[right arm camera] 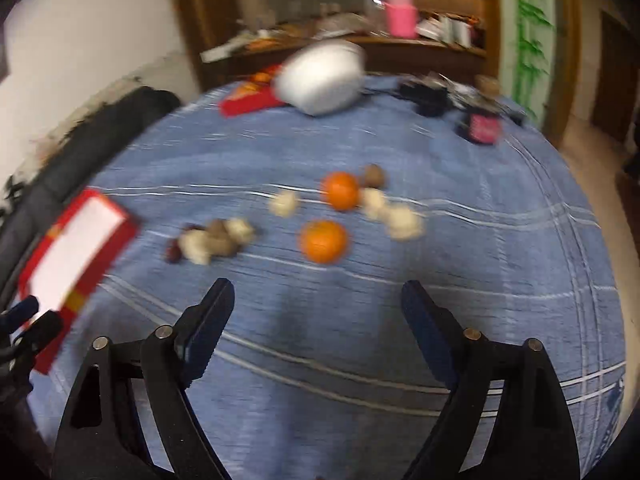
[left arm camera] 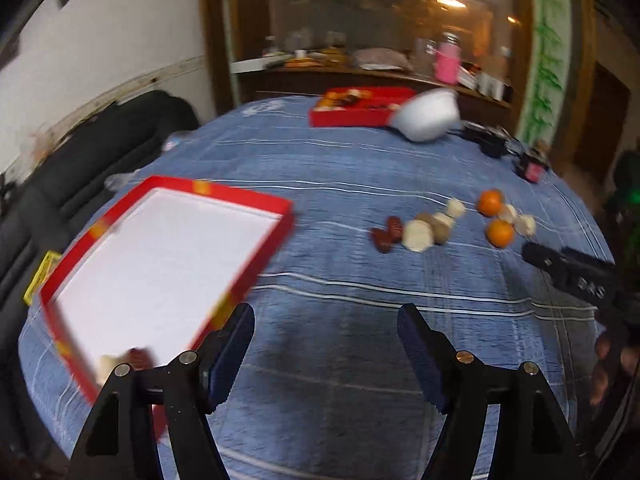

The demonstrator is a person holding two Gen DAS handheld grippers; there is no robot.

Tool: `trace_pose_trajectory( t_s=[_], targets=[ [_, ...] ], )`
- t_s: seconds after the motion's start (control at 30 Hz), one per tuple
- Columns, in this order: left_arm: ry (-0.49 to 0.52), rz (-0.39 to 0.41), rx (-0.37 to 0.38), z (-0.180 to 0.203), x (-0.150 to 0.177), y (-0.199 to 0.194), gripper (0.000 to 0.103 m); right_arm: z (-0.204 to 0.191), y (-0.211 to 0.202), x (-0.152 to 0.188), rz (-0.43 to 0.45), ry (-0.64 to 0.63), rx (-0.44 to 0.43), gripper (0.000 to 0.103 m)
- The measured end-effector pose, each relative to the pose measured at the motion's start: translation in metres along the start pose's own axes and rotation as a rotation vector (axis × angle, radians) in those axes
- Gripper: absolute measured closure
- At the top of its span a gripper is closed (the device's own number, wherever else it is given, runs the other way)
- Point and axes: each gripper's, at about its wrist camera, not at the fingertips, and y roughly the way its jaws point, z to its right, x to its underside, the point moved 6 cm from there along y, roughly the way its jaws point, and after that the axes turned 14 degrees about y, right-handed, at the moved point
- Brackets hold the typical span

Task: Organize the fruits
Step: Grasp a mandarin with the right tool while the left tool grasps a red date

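Right wrist: oranges (right arm camera: pixel 324 241) beyond the empty, spread hand-held gripper (right arm camera: pixel 318 300).

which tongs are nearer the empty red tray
Left. The left tongs hang right beside the tray's near edge; the right tongs are off to its side, closer to the oranges.

Fruit-strewn blue striped tablecloth (left arm camera: pixel 340 280)

Woven blue cloth (left arm camera: pixel 340 168) covers the table; red cardboard tray (left arm camera: pixel 256 200), white matt inside.
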Motion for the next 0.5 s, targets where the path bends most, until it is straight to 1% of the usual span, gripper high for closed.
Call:
trace_pose_trajectory(
  t_s=[0.07,0.17,0.3,0.37,0.4,0.43,0.5],
  targets=[
    [-0.001,-0.009,0.024,0.007,-0.006,0.009,0.031,0.005,0.003,-0.005,-0.007,-0.003,0.004,0.023],
    [-0.022,-0.015,0.047,0.009,-0.015,0.021,0.031,-0.008,0.016,-0.013,-0.02,-0.06,0.009,0.025],
    [-0.052,-0.004,0.079,0.008,-0.026,0.036,0.031,-0.016,0.04,-0.025,-0.008,-0.107,0.07,0.025],
    [-0.058,-0.013,0.098,0.011,-0.032,0.047,0.031,-0.018,0.055,-0.025,-0.048,-0.104,0.085,0.044],
    [-0.061,-0.016,0.106,0.012,-0.033,0.05,0.031,-0.017,0.061,-0.023,-0.072,-0.105,0.097,0.068],
    [-0.066,-0.02,0.124,0.013,-0.037,0.057,0.031,-0.016,0.064,-0.019,-0.087,-0.107,0.109,0.072],
    [-0.069,-0.038,0.137,0.016,-0.043,0.073,0.031,-0.014,0.057,-0.016,-0.087,-0.11,0.111,0.072]
  ],
)
